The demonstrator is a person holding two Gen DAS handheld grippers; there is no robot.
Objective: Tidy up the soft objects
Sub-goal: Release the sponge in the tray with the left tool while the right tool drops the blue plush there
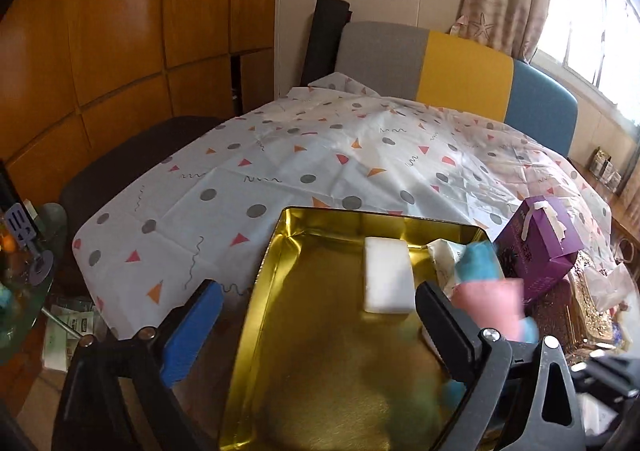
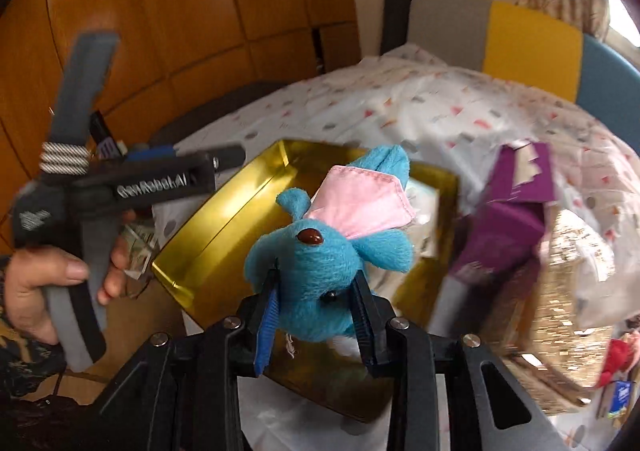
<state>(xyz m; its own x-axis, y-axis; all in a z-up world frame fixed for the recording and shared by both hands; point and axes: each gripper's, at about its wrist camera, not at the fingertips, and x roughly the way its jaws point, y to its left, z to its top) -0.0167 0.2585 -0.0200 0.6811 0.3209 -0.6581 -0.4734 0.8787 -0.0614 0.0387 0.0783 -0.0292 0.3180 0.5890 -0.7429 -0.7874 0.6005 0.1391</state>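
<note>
You had a white sponge in the gold tin; right gripper clamped the blue plush above it, left gripper spread wide.

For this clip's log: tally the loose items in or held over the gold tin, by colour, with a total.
White: 1, the sponge block lying in the gold tin
Blue with pink: 1, the plush toy shut in the right gripper
Pale, crumpled: 1, the packet at the tin's far right corner
Total: 3
</note>
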